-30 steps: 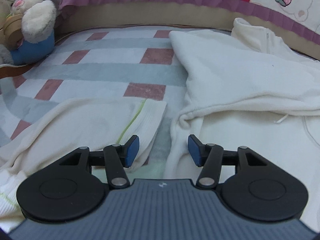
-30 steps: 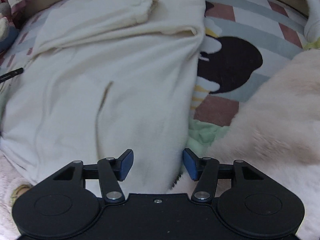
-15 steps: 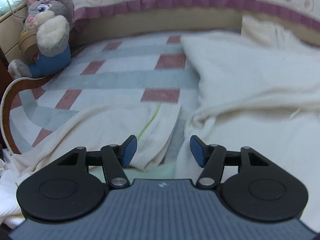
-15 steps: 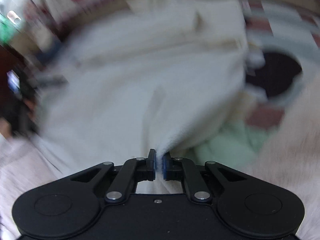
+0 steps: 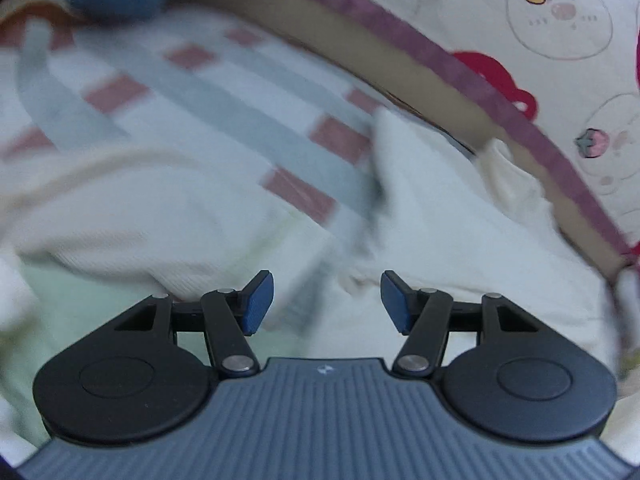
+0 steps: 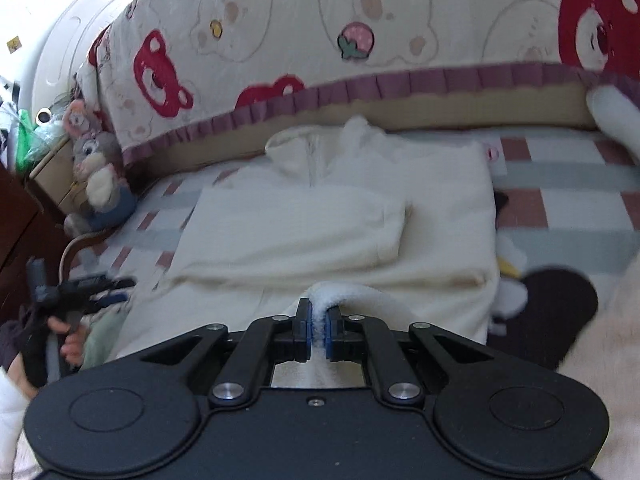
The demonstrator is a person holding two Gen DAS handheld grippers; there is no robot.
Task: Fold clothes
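Right gripper [image 6: 318, 330], jaws pinching the near hem of the cream fleece sweater [image 6: 340, 220] lying mid-bed toward the headboard edge; left gripper [image 5: 326, 300], jaws spread and empty: a one-sided lift may skew the fold or slip.

Cream fleece garment [image 6: 328, 220] lies flat on the checked bed, sleeve folded across; its near hem pinched upward.
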